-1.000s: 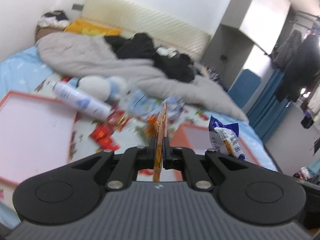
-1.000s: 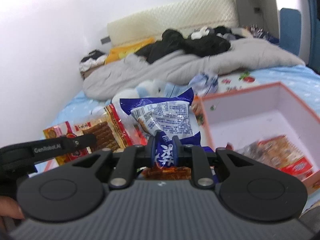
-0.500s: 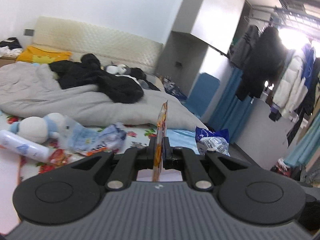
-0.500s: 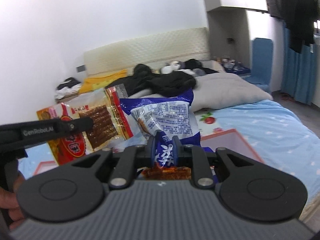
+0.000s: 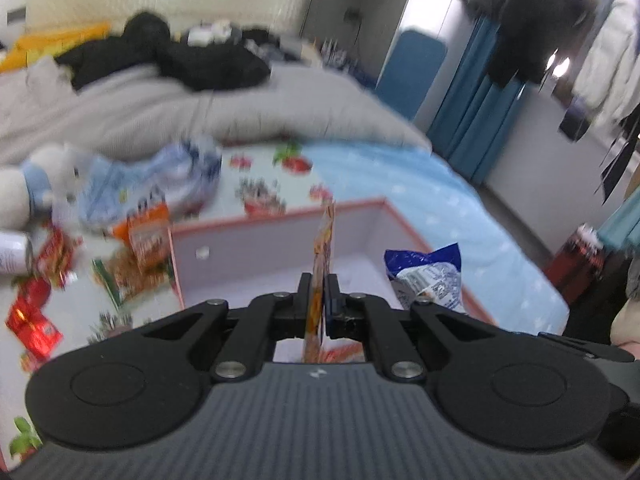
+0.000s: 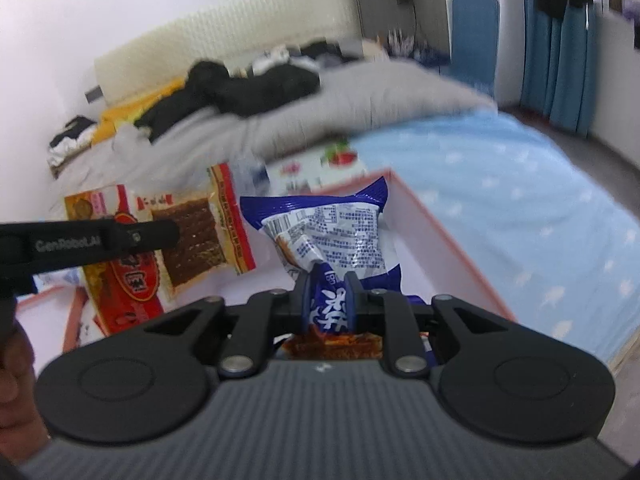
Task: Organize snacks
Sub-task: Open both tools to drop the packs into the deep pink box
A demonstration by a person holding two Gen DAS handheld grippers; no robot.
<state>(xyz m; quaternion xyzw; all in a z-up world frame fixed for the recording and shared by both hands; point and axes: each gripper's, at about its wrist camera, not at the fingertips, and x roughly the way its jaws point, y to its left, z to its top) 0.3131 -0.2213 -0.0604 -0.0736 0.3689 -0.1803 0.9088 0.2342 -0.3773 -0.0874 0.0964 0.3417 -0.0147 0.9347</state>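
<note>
My left gripper (image 5: 319, 304) is shut on a flat orange-red snack packet (image 5: 325, 240), seen edge-on; in the right wrist view the same packet (image 6: 160, 248) shows its face, red and yellow with a clear window of brown strips. My right gripper (image 6: 328, 300) is shut on a blue and white snack bag (image 6: 324, 232), which also shows in the left wrist view (image 5: 428, 276). Both are held over a pink-rimmed white box (image 5: 280, 216) on the bed; its right wall shows in the right wrist view (image 6: 440, 240).
Loose red and orange snack packets (image 5: 48, 280) lie on the patterned sheet left of the box. A white plush toy (image 5: 36, 184), a crumpled blue bag (image 5: 152, 184) and a grey duvet (image 5: 160, 108) lie behind. Bed edge (image 5: 520, 264) runs at right.
Both grippers have tilted down from facing the room to facing the box, still holding their packets. The views are blurred with motion.
</note>
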